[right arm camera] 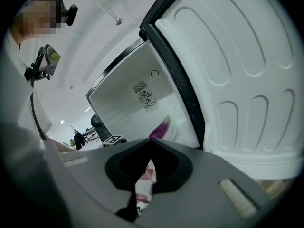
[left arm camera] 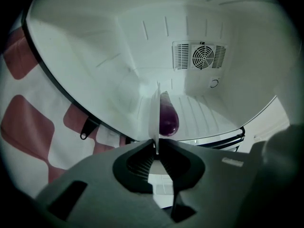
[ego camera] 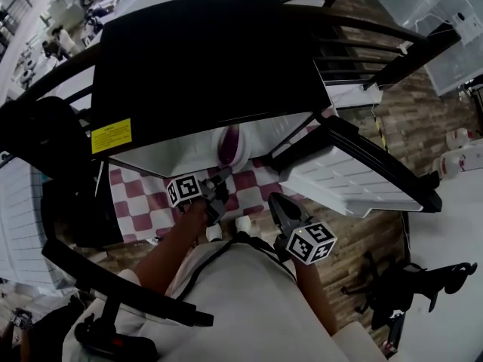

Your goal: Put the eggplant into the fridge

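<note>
The purple eggplant (ego camera: 229, 143) lies inside the open small fridge (ego camera: 211, 66), on its white floor. In the left gripper view the eggplant (left arm camera: 167, 115) sits just past the jaw tips, next to a thin white plate (left arm camera: 155, 113) seen edge-on. My left gripper (left arm camera: 156, 148) is shut on that white edge at the fridge mouth. In the head view the left gripper (ego camera: 220, 181) reaches toward the opening. My right gripper (ego camera: 275, 202) hangs lower right, jaws shut and empty. From the right gripper view (right arm camera: 151, 140) the eggplant (right arm camera: 160, 128) shows beyond the tips.
The fridge door (ego camera: 355, 179) stands swung open to the right, its white inner liner (right arm camera: 247, 80) close to my right gripper. A fan vent (left arm camera: 202, 56) sits on the fridge's back wall. A red-and-white checked cloth (ego camera: 139, 202) lies under the fridge. White bottles (ego camera: 460, 153) stand far right.
</note>
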Available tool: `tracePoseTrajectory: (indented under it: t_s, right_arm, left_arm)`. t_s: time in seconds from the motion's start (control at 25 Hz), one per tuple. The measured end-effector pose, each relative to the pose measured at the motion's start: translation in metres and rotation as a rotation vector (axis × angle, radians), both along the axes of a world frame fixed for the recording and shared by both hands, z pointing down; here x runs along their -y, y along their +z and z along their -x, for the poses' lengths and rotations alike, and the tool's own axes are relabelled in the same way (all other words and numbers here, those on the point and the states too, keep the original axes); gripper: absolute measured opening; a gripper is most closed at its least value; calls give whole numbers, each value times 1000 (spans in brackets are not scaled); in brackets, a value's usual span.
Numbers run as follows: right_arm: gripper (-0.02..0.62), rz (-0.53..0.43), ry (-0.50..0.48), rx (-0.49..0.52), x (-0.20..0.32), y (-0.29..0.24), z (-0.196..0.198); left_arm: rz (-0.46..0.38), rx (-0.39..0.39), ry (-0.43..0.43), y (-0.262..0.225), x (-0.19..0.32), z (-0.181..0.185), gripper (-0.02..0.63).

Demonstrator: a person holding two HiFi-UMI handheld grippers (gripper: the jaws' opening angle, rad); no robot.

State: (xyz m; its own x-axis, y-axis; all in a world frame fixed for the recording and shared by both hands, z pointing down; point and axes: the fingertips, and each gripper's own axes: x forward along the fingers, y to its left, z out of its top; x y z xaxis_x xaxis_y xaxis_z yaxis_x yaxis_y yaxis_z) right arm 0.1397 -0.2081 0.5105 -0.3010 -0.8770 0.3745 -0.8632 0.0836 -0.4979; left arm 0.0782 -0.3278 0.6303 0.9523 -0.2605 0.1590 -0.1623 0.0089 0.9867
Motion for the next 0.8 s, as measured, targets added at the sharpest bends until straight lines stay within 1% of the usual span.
tracePoseTrajectory:
  t_s: [0.8]
  right_arm:
    - [8, 52, 86, -15, -15, 10, -34]
  left_arm:
    - [36, 10, 8, 31, 30, -40, 38]
